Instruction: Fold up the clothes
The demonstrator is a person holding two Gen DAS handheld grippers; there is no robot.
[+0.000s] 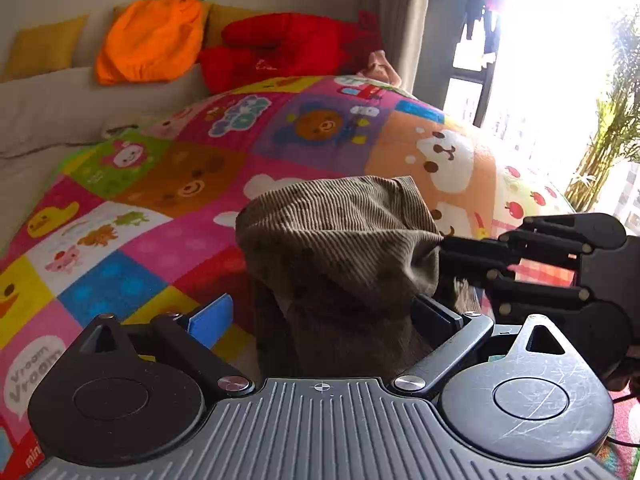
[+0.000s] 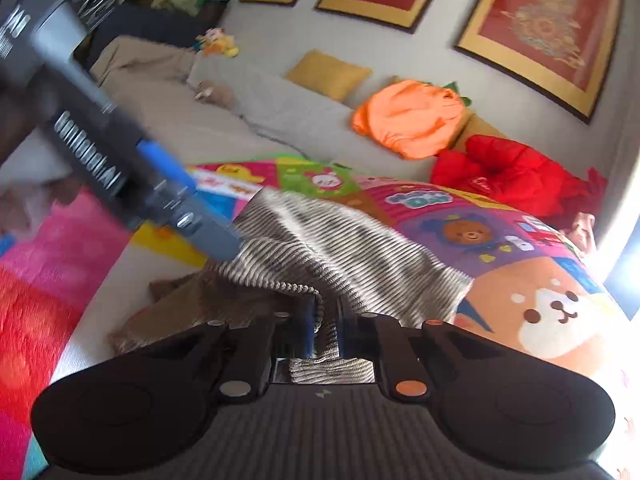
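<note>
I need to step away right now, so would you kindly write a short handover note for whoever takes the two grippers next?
Left gripper: jaws spread wide with the brown corduroy garment bunched between them; no firm pinch visible.
Right gripper: shut on the garment's edge, holding it up.
Garment: raised above the patchwork cartoon blanket, with part trailing onto the pale surface at the blanket's edge.
Done: garment picked up; no neat fold visible yet.
Left: lay it flat on the blanket, smooth it, then fold. The orange pumpkin cushion and red garment sit behind, untouched.
</note>
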